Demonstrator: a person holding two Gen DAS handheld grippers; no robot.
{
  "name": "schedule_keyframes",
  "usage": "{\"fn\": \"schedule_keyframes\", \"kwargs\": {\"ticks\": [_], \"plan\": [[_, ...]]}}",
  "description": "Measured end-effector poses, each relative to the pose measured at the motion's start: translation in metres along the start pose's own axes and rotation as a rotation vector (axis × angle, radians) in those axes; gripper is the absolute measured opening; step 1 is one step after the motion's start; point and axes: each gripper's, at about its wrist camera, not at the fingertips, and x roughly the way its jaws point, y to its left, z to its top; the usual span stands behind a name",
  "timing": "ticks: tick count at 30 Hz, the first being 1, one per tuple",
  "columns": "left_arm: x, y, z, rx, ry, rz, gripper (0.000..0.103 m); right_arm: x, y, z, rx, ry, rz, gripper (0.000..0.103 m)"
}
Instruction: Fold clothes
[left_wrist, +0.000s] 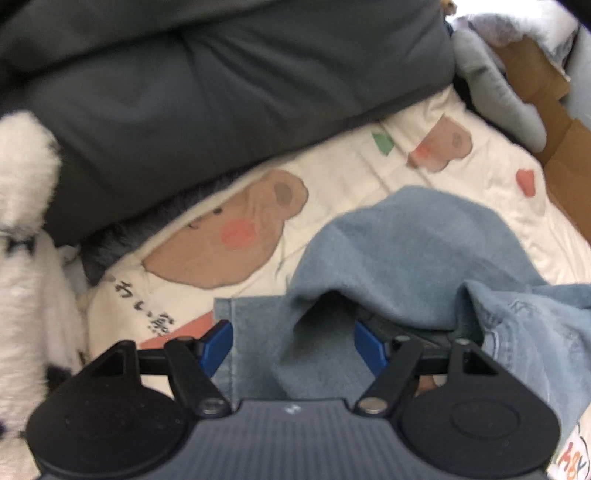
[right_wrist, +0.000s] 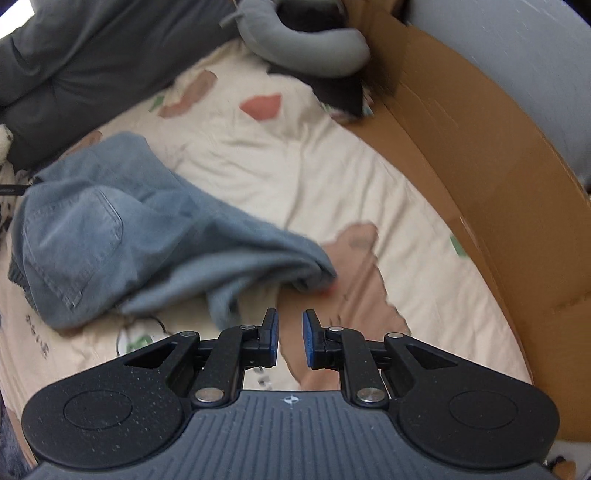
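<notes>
Left hand-held gripper (left_wrist: 291, 343) wide around crumpled blue denim jeans (left_wrist: 406, 251), right hand-held gripper (right_wrist: 290, 338) narrowly parted, empty

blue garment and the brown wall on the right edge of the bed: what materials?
Blue garment: looks like washed denim, matte, faded light blue; a stitched patch pocket with seam lines shows. Brown wall: most likely corrugated cardboard, plain matte brown, with crease lines and a flap edge. Blur hides any finer texture.

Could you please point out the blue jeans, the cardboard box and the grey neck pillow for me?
blue jeans (right_wrist: 74, 229): right wrist view, on the back pocket.
cardboard box (right_wrist: 480, 147): right wrist view, on its side wall.
grey neck pillow (right_wrist: 303, 48): right wrist view, on its curved body.
</notes>
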Motion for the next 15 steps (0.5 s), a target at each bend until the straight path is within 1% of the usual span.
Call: {"fn": "schedule_keyframes", "kwargs": {"ticks": [3, 5, 6, 7, 8, 9, 11, 15], "plan": [[0.016, -0.002, -0.003, 0.005, 0.023, 0.02, 0.074, -0.005, -0.009, -0.01, 0.017, 0.003, 0.003, 0.016], [0.026, -0.001, -0.005, -0.001, 0.037, 0.032, 0.07, -0.009, -0.012, -0.013, 0.028, -0.002, 0.011, 0.016], [0.03, 0.001, -0.005, -0.012, 0.039, 0.032, 0.06, -0.01, -0.013, -0.015, 0.033, -0.005, 0.016, 0.016], [0.032, 0.003, -0.005, -0.027, 0.039, 0.03, 0.035, -0.012, -0.014, -0.016, 0.037, -0.009, 0.02, 0.017], [0.034, 0.006, -0.004, -0.049, 0.041, 0.019, 0.017, -0.013, -0.014, -0.017, 0.04, -0.013, 0.024, 0.02], [0.035, 0.009, -0.003, -0.069, 0.04, 0.01, 0.009, -0.014, -0.015, -0.017, 0.043, -0.018, 0.028, 0.021], [0.03, 0.01, 0.002, -0.091, 0.013, 0.002, 0.006, -0.015, -0.015, -0.019, 0.049, -0.03, 0.04, 0.024], [0.007, -0.001, 0.021, -0.046, -0.059, -0.024, 0.004, -0.015, -0.016, -0.023, 0.064, -0.027, 0.075, 0.024]]}}
